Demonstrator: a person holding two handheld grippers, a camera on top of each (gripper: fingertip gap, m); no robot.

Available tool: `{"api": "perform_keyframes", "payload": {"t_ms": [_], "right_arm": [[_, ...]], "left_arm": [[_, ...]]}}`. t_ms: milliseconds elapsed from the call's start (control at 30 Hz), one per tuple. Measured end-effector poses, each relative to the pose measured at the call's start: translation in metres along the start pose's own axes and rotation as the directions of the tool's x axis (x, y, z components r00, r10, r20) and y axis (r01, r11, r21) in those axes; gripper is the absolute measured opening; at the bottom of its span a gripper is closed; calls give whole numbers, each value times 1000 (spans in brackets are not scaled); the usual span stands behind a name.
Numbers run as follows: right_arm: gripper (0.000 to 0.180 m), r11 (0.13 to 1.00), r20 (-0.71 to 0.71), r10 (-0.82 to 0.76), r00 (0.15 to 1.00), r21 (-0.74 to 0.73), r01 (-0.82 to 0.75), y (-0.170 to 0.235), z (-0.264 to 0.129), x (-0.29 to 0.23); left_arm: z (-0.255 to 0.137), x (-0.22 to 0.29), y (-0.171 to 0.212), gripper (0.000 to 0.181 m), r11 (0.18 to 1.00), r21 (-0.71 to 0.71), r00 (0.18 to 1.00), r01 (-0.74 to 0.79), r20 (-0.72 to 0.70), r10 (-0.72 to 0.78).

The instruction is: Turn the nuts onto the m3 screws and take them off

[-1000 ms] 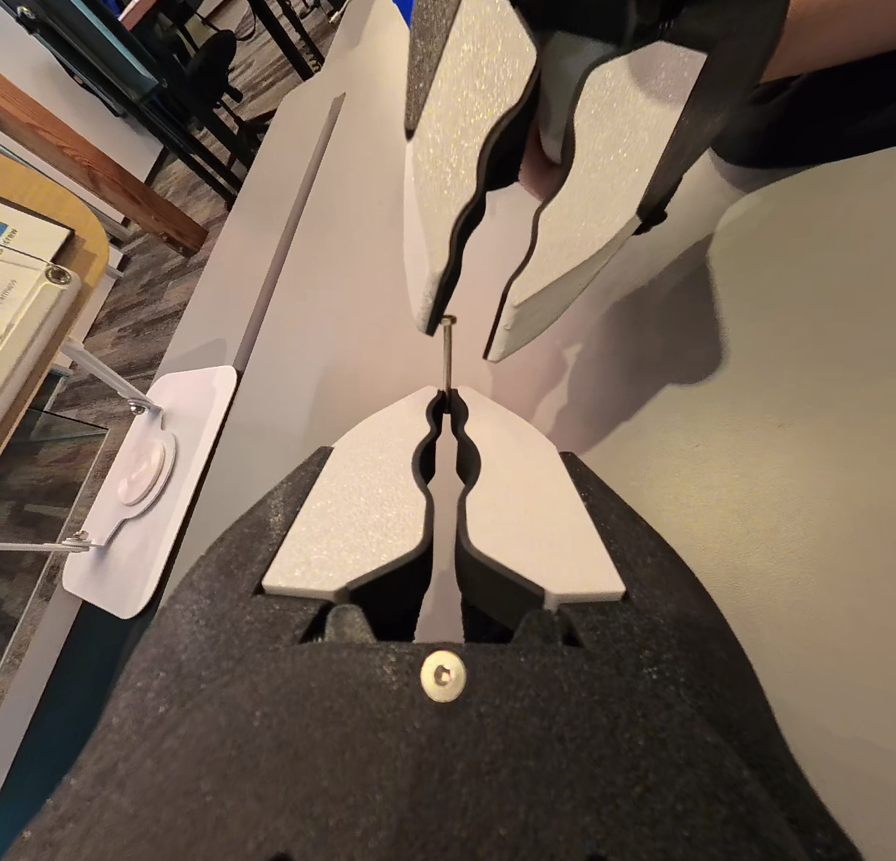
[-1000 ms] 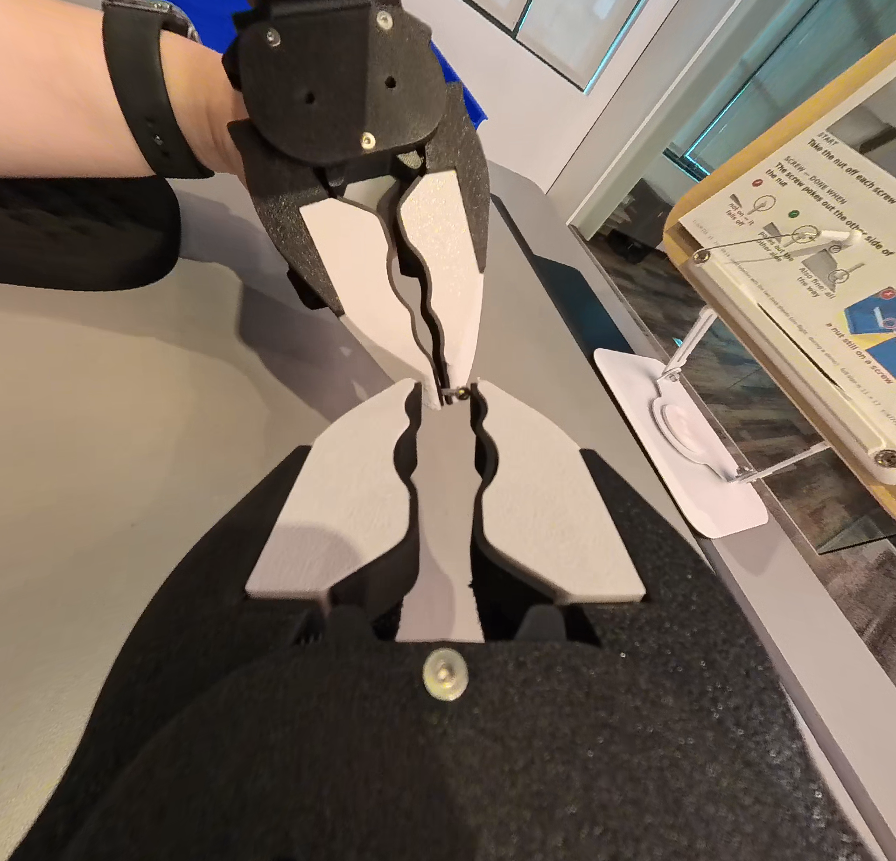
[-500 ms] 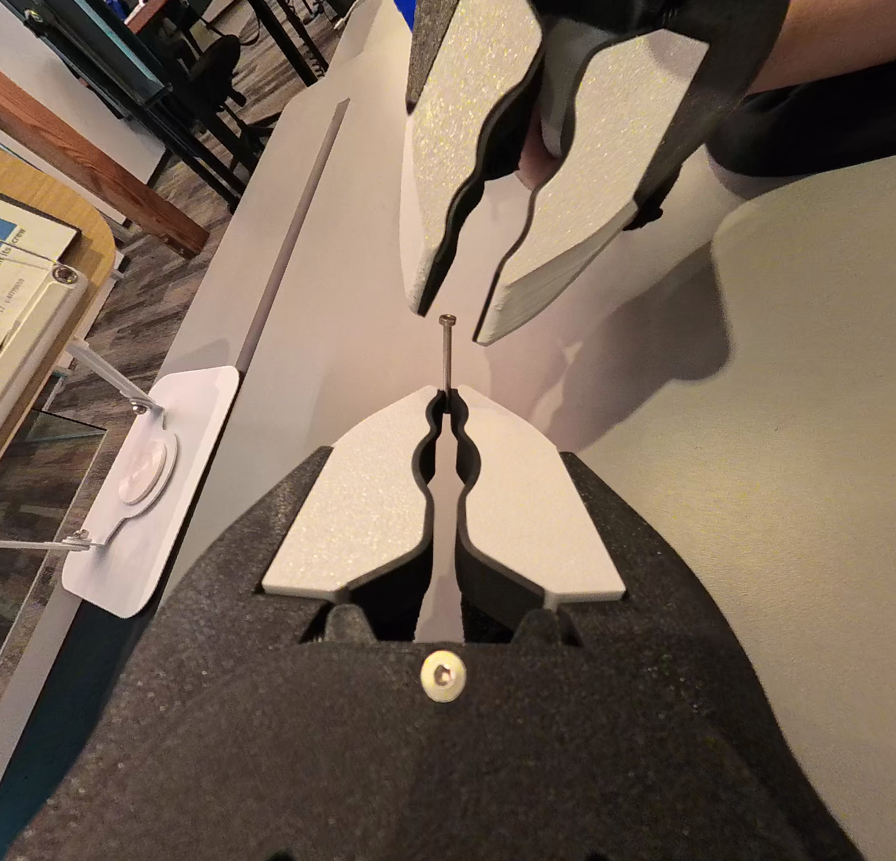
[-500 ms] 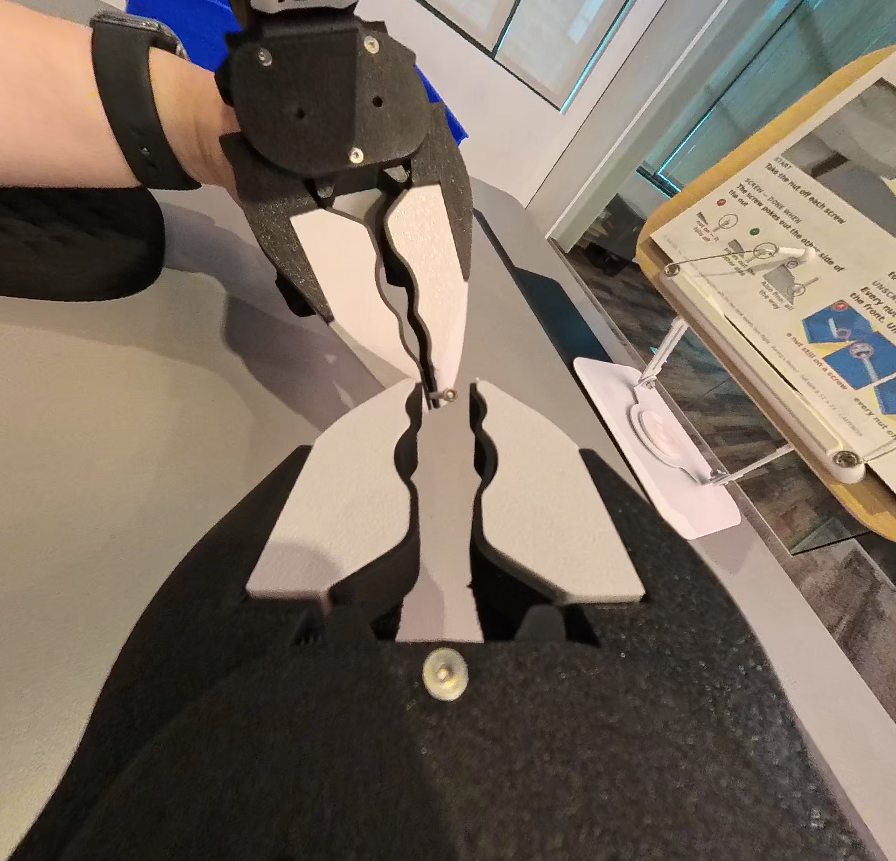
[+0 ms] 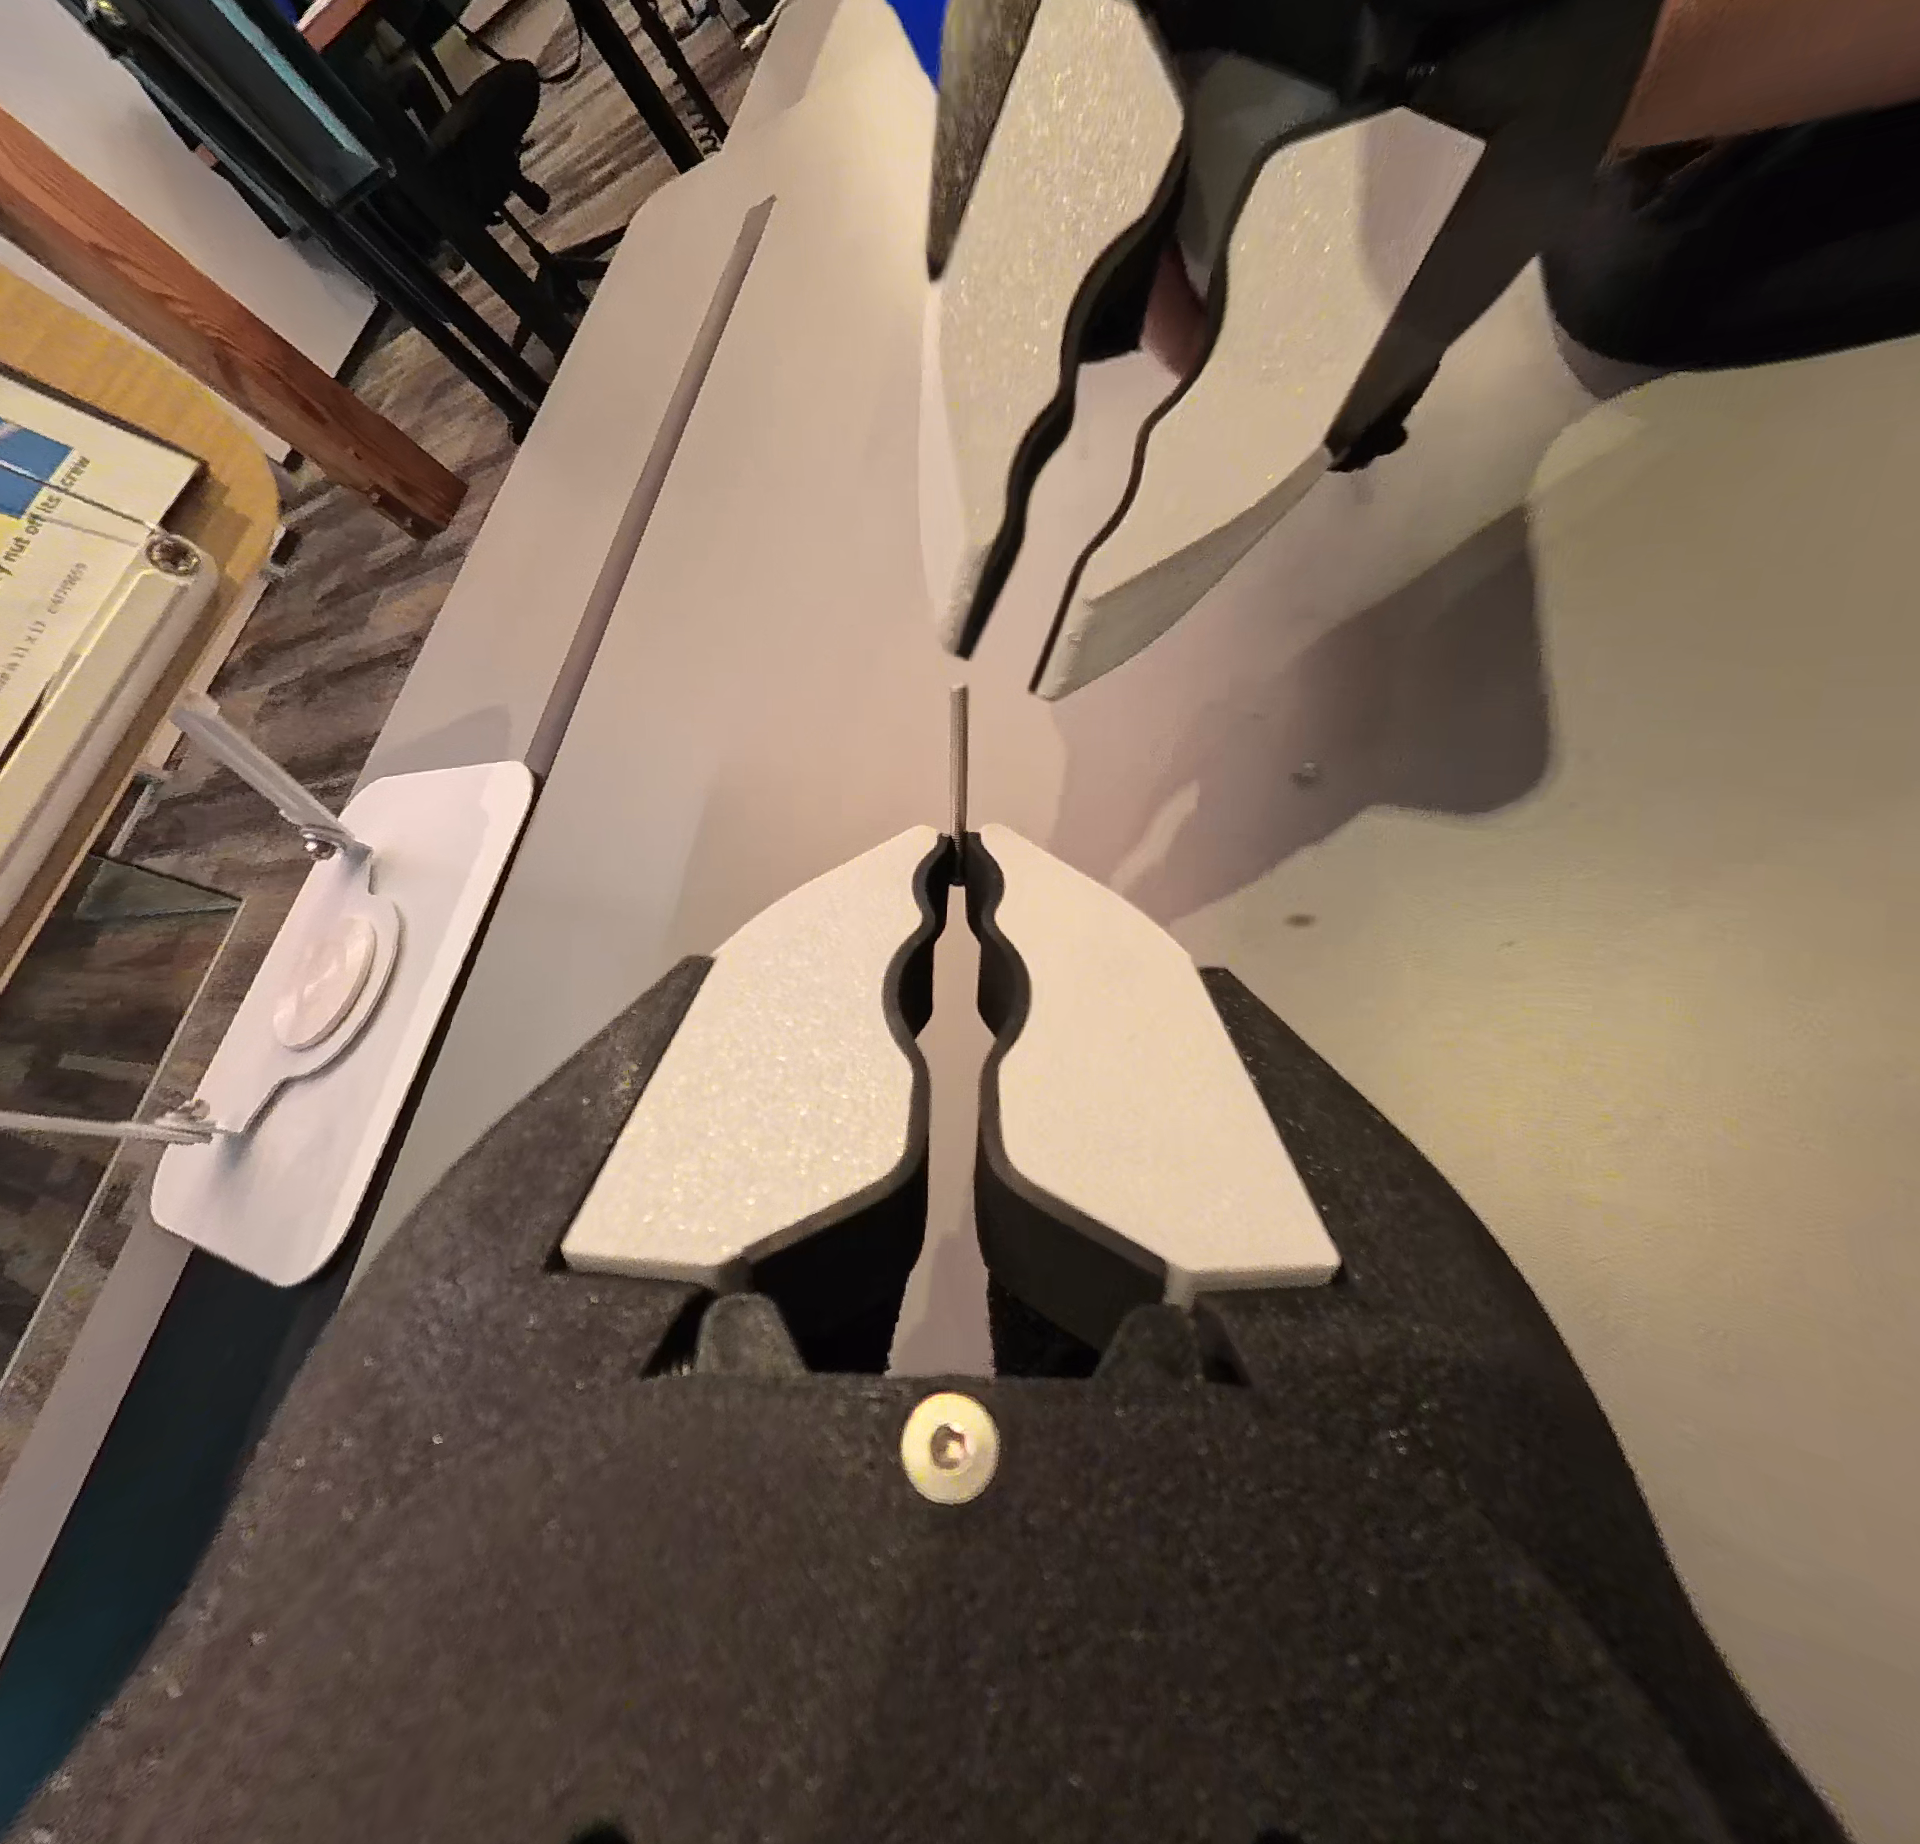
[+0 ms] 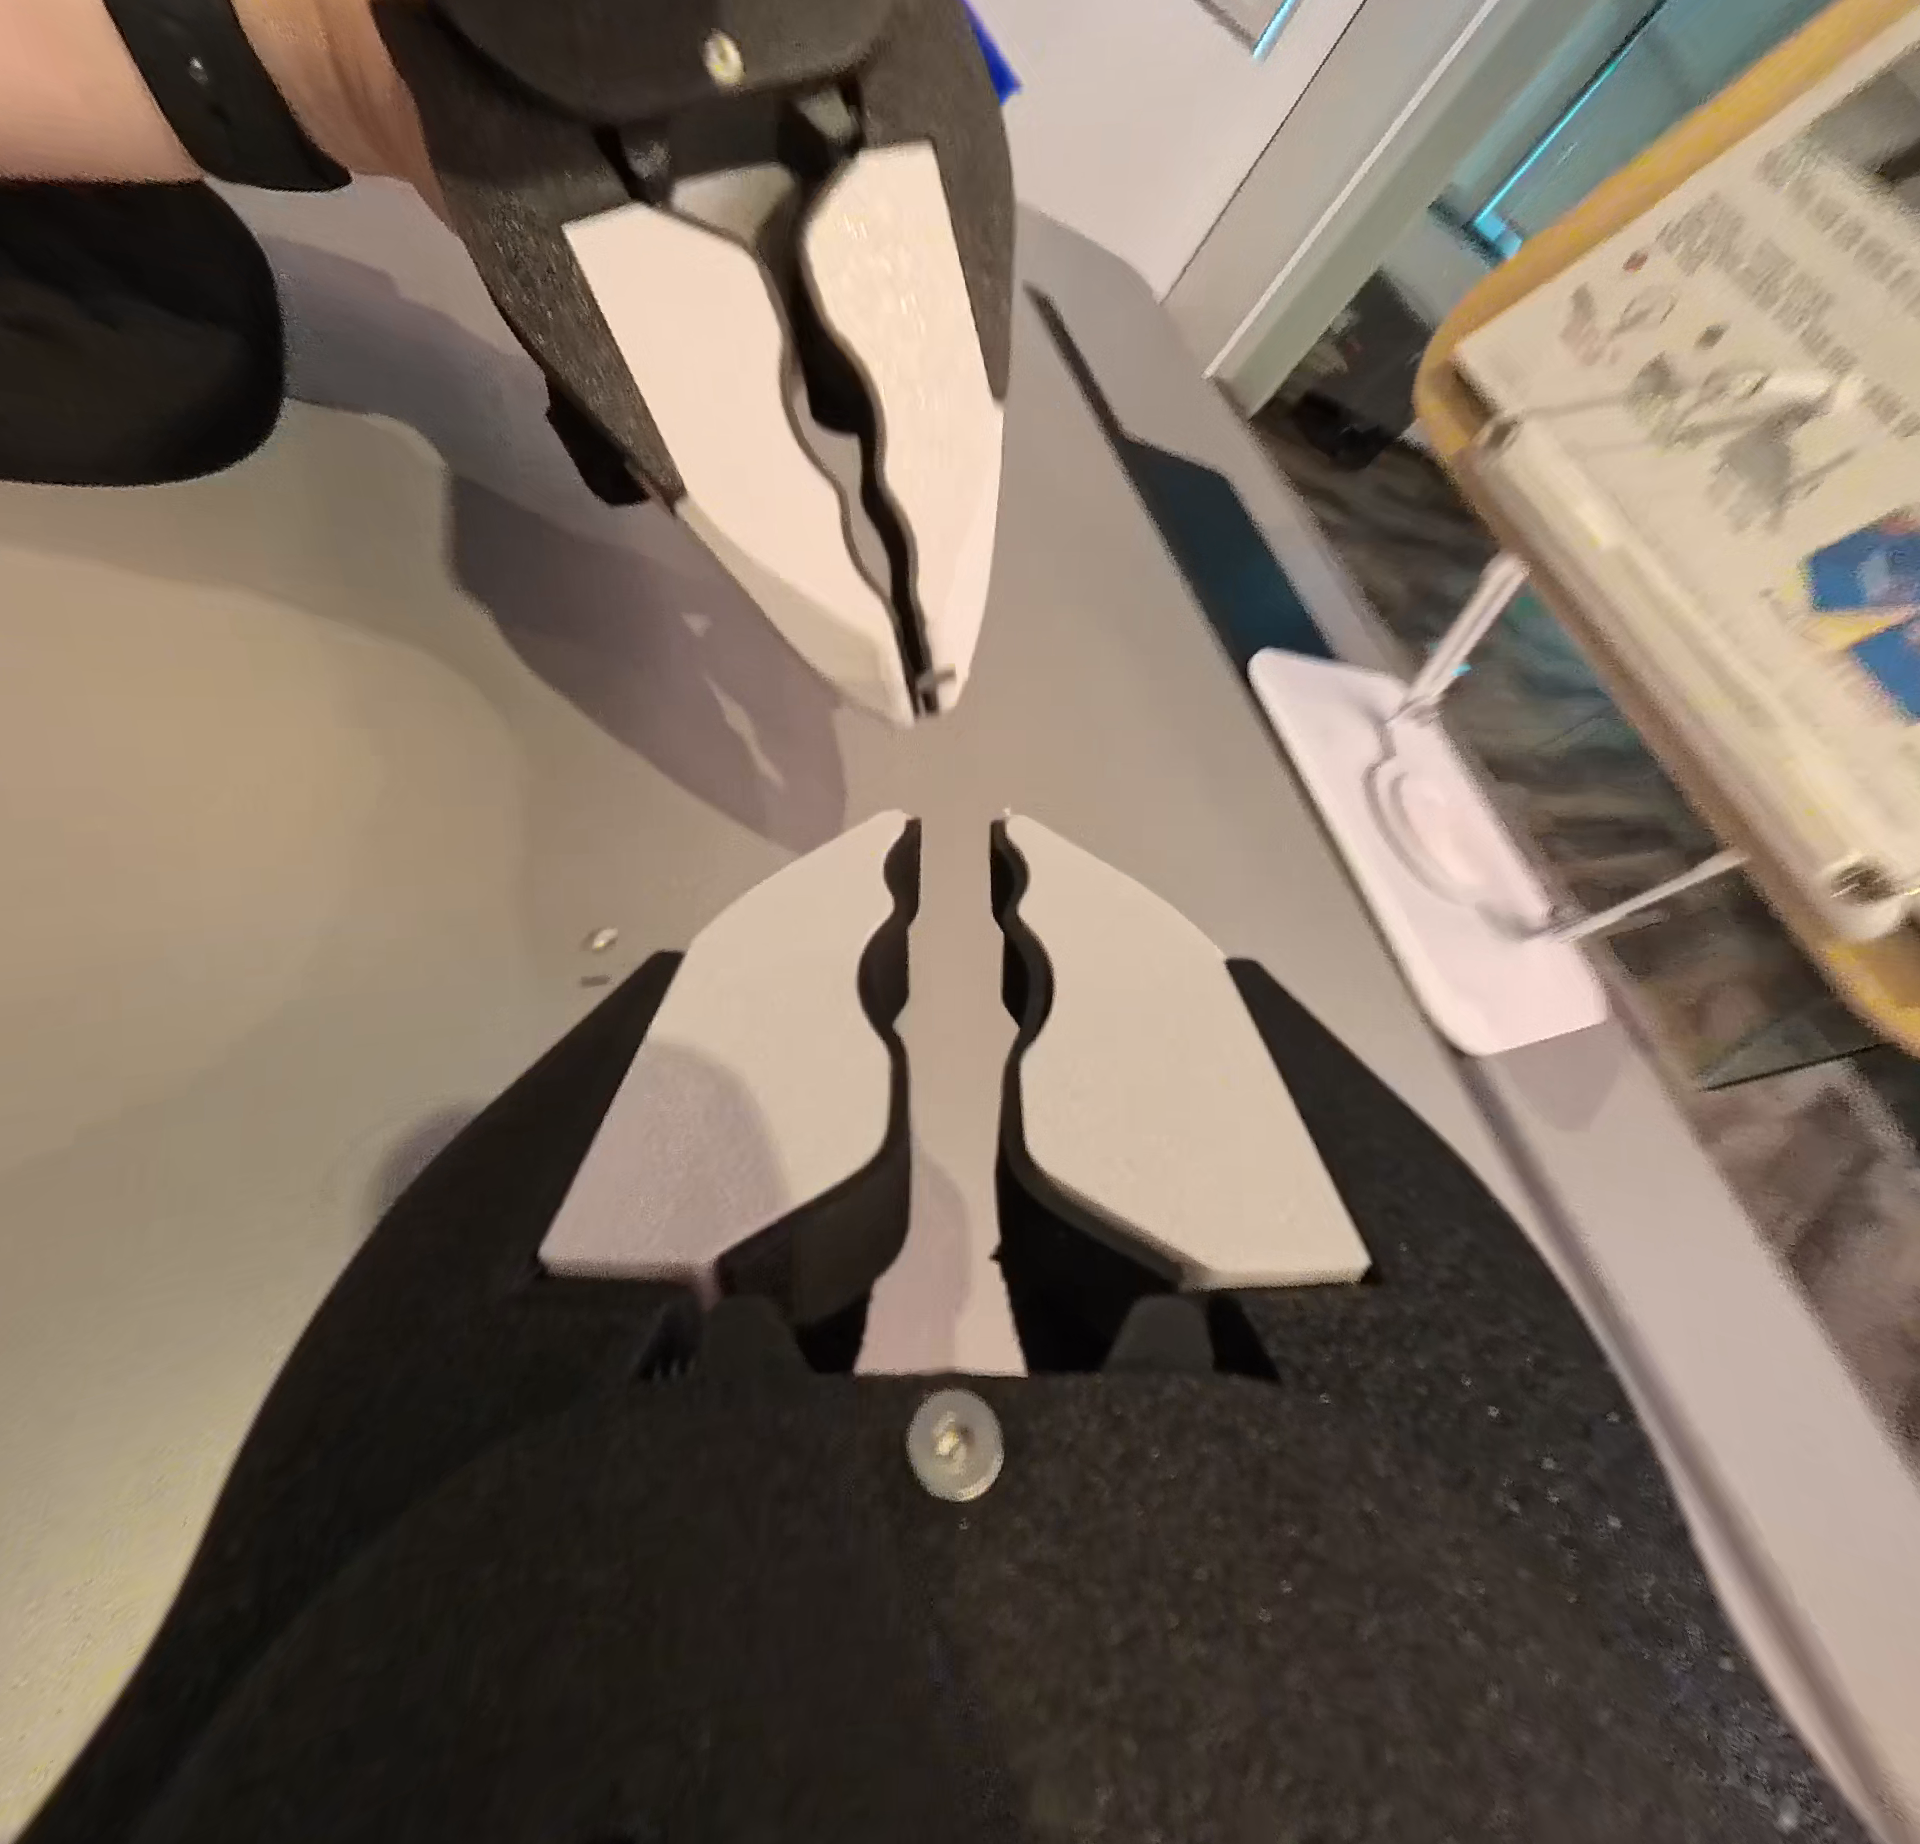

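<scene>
A: Grey matte tabletop [image 5: 1558,963] takes up most of both views. What sits on it?

B: Very little. The left black gripper with pale wavy-edged fingers [image 5: 958,838] is pinched tight on the base of a thin silver threaded screw [image 5: 958,766], which points out toward twelve o'clock. The right black gripper of the same make [image 6: 954,823] stands narrowly parted and holds nothing.

A: How are the two placed?

B: In the left wrist view the right one hangs at twelve o'clock, its tips just beyond the screw's free end and not touching. A small silver nut [image 5: 1307,774] lies on the table at about two o'clock from the screw, apart from both grippers.

A: How would these handle?

B: Light and stiff, I'd judge, and slick metal. The screw is best held low on its shank, as it is, leaving the thread free. The nut is tiny and could skid away, so it wants a pinch across its flats.
</scene>
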State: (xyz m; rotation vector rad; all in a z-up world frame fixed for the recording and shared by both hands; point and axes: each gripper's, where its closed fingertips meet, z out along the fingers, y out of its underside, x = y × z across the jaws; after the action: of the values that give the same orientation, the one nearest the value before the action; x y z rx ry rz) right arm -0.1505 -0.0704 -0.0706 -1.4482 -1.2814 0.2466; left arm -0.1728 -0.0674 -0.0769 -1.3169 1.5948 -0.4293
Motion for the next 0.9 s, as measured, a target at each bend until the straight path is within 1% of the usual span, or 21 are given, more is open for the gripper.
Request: {"api": "perform_keyframes", "payload": {"t_ms": [67,167,233,300,333,400,500,567,600,633,700,733,767,833,900], "right_arm": [[12,994,55,106,993,-30,-104,15,2,1],[11,983,61,183,981,-44,-180,28,1,7],[10,978,93,207,974,-8,-207,19,-1,5],[6,975,216,212,953,23,-222,4,-2,-14],[4,975,250,214,944,12,-224,1,0,-21],[2,977,330,212,920,-58,-204,7,6,-40],[0,979,484,199,852,-139,-150,16,7,-74],[0,982,563,184,806,-141,-126,11,0,-89],[0,984,606,178,775,-127,-127,3,-5,-96],[0,981,670,194,717,-133,-142,-6,-15,-107],[0,968,812,240,532,-160,-193,-34,-43,-136],[0,968,865,236,443,-169,-186,-46,-56,-156],[0,977,890,213,402,-183,-113,-47,-64,-177],[0,971,910,188,370,-230,72,-29,-72,-211],[0,956,920,208,333,-264,132,-22,-77,-234]], "left_arm": [[-2,-3,1,2,1000,4,1000,9,12,-9],[-4,-8,5,2,1000,-16,999,12,38,-12],[-5,-11,7,2,1000,-23,999,17,51,-16],[-7,-14,10,2,999,-29,998,32,62,-30],[-8,-16,12,2,999,-29,997,40,69,-38],[-9,-19,15,2,998,-32,996,52,78,-49],[-11,-22,19,2,997,-42,994,59,92,-55],[-13,-24,19,2,997,-38,993,60,102,-56],[-14,-25,19,2,997,-36,993,62,106,-58],[-15,-26,18,2,997,-32,992,63,111,-59],[-17,-28,18,2,997,-26,991,67,118,-64],[-18,-29,18,2,997,-21,990,70,121,-67],[-19,-30,18,2,997,-17,990,73,124,-70],[-22,-32,17,2,997,-11,988,77,132,-75],[-25,-34,17,2,997,-5,987,79,140,-78]]}}
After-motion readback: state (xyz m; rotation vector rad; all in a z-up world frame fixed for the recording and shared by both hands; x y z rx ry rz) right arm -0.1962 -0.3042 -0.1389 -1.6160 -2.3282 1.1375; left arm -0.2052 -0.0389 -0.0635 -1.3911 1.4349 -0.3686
